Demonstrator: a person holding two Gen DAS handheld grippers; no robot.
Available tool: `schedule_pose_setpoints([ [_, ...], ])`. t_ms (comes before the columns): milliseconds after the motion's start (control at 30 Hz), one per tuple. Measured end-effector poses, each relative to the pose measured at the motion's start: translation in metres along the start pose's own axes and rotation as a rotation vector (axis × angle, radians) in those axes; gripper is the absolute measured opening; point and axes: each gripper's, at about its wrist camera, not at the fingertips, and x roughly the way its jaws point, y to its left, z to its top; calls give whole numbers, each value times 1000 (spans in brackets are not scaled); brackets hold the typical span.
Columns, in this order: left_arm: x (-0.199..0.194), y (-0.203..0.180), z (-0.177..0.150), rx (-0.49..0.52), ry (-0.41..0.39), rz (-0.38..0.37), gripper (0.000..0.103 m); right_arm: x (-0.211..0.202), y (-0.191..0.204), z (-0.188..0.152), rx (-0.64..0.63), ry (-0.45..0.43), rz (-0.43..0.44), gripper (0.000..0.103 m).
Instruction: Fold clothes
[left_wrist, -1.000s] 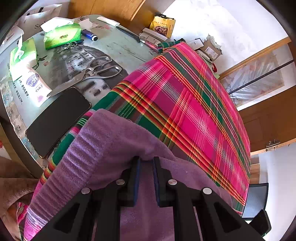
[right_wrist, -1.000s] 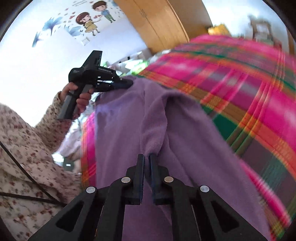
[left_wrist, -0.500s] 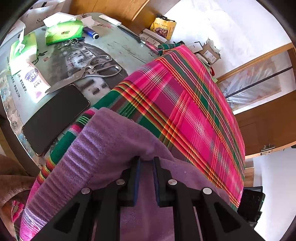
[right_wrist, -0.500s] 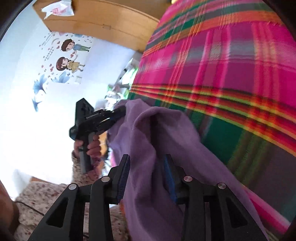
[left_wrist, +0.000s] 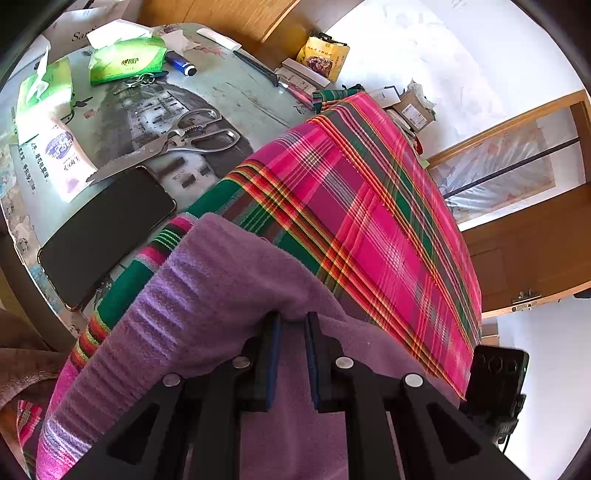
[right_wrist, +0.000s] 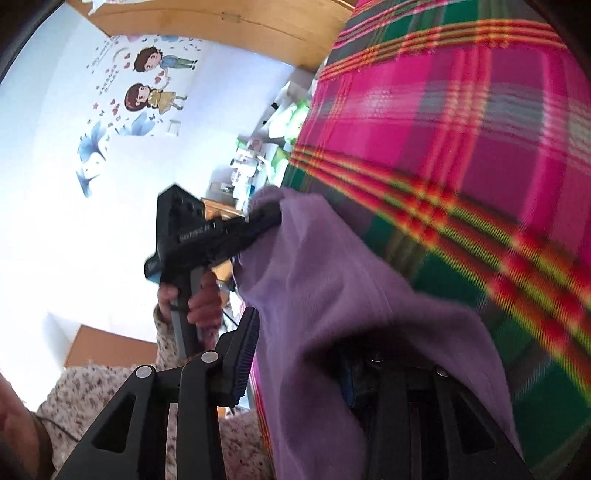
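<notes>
A purple knit garment (left_wrist: 221, 280) lies over a pink, green and orange plaid cloth (left_wrist: 369, 206) that covers the table. My left gripper (left_wrist: 291, 321) is shut on a fold of the garment at its upper edge. In the right wrist view a hand (right_wrist: 199, 299) holds the left gripper (right_wrist: 271, 218), which lifts a corner of the purple garment (right_wrist: 332, 280) above the plaid cloth (right_wrist: 480, 147). My right gripper (right_wrist: 299, 339) is open, its jaws wide apart. Loose purple fabric drapes between them and hides the right finger; the left finger (right_wrist: 247, 354) is bare.
On the bare tabletop (left_wrist: 229, 96) to the left lie a black phone (left_wrist: 107, 229), metal scissors (left_wrist: 177, 144), green tissue packs (left_wrist: 125, 62) and a white tissue pack (left_wrist: 64, 158). A dark device on a stand (left_wrist: 496, 373) sits at the table's right edge.
My right gripper's jaws went from shut on the purple garment to wide apart, and it rolled and shifted toward the cloth's edge. The left gripper kept its hold in place.
</notes>
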Motion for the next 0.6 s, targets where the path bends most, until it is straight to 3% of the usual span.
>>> schedule_pose_setpoints([
  [333, 0, 6, 0, -13, 1, -12, 7, -39, -22, 23, 109, -169, 123, 41],
  [600, 1, 10, 2, -30, 4, -19, 4, -60, -32, 28, 131, -194, 99, 40],
])
